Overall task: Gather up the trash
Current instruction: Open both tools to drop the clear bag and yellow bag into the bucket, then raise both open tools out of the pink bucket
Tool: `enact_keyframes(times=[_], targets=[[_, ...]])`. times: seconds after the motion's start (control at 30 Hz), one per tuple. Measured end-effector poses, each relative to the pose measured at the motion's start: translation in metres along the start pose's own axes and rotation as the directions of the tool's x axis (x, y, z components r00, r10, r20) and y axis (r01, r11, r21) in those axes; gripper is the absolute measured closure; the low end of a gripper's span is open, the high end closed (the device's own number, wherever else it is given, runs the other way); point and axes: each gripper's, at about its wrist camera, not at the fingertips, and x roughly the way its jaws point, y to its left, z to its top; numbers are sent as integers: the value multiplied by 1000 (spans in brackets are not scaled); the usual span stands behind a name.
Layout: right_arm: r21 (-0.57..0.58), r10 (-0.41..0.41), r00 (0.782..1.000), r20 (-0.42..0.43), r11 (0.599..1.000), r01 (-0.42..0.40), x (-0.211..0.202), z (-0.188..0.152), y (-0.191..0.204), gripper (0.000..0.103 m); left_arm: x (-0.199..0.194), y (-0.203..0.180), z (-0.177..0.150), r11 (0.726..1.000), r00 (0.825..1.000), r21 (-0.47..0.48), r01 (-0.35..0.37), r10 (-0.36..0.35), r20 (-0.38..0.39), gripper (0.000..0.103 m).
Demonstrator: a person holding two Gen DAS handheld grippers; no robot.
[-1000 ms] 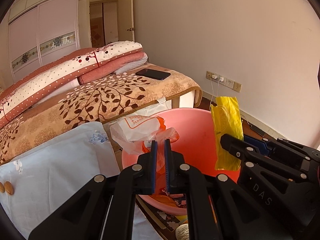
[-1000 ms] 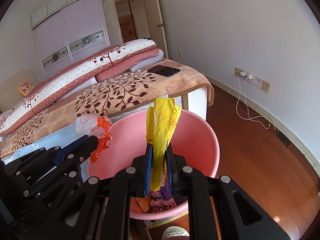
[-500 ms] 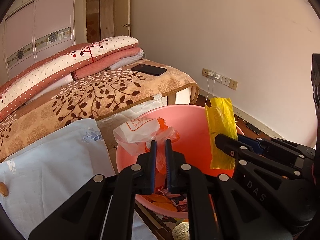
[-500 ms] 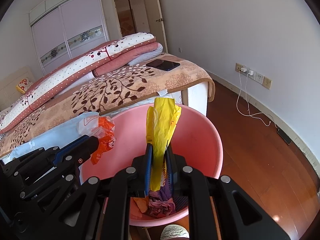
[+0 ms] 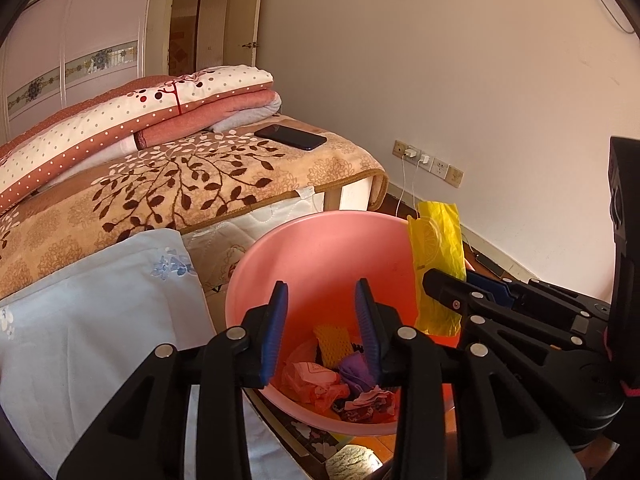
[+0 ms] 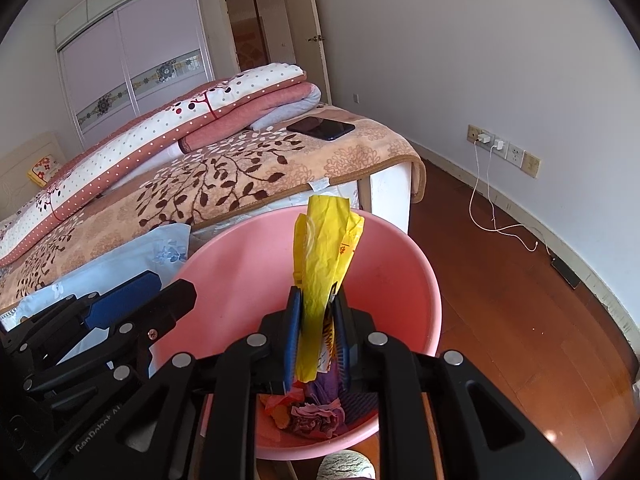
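A pink plastic basin [image 5: 320, 248] [image 6: 256, 272] stands on the floor by the bed with crumpled trash [image 5: 340, 384] [image 6: 312, 412] at its bottom. My left gripper [image 5: 322, 300] is open and empty above the basin; the white and orange wrapper [image 5: 310, 376] lies inside among the trash. My right gripper [image 6: 316, 304] is shut on a yellow plastic bag [image 6: 324, 248], held upright over the basin. The bag also shows in the left wrist view [image 5: 438, 264].
The bed [image 5: 180, 184] with a leaf-pattern blanket, folded quilts and a dark phone [image 5: 290, 137] lies behind the basin. A light blue pillow [image 5: 92, 312] is at the left. Wall sockets with charger cables [image 6: 490, 200] are at the right above the wooden floor [image 6: 520, 320].
My left gripper opened and the white and orange wrapper dropped into the basin. The right gripper still holds the yellow bag over the basin.
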Motion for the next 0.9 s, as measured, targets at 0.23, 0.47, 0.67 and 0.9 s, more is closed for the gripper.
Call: enact_keyframes(times=[0.23,0.47,0.67,0.9], targets=[[2,-1,1000,7,1000,1,-1,0,-2,71,-2,1,1,1000,1000,-8,-6,6,4,66],[8,-1,1000,12,1000,1,-4,-1,-3,70,-4,-3,1,1000,1000,2,-9,9,4,65],[2,7,1000,23,1000,-7,-10,-3,-3,70,-5,-5,3,1000,1000,2,-19,19,4,65],[-30,-18,998,64,999,20,-25,-7,0,70,-13,-4,4,1000,999,-9,-24,25,27,65]])
